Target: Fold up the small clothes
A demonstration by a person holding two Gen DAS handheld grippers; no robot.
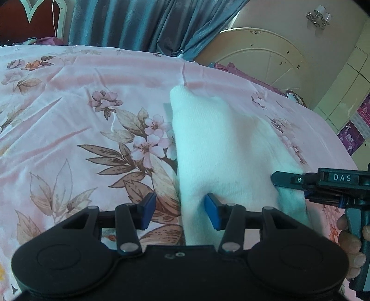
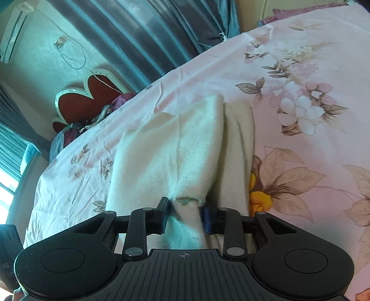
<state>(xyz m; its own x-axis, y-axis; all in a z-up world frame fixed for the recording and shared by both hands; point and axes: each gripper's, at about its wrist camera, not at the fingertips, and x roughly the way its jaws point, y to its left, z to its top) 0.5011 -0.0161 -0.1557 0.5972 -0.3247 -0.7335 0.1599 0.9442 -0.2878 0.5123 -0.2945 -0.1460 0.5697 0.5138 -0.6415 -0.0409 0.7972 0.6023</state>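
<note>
A bed [image 1: 69, 97] under a pink floral sheet filled the room; teal curtains [image 1: 138, 20] hung behind it, a cream headboard [image 1: 261, 53] stood beside them, and daylight entered a window [image 2: 9, 183] beyond the bed

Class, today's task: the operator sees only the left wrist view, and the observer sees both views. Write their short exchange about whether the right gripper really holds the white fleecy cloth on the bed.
Operator: My left gripper is open, astride the edge of the white fleecy cloth. I see the right gripper only side-on. Does it hold anything?
Observer: Yes. In the right wrist view its jaws are shut on a bunched edge of that cloth.
Operator: Is the cloth a single layer there?
Observer: No. A second folded strip lies on the pink floral bedsheet, just beside the held part.
</note>
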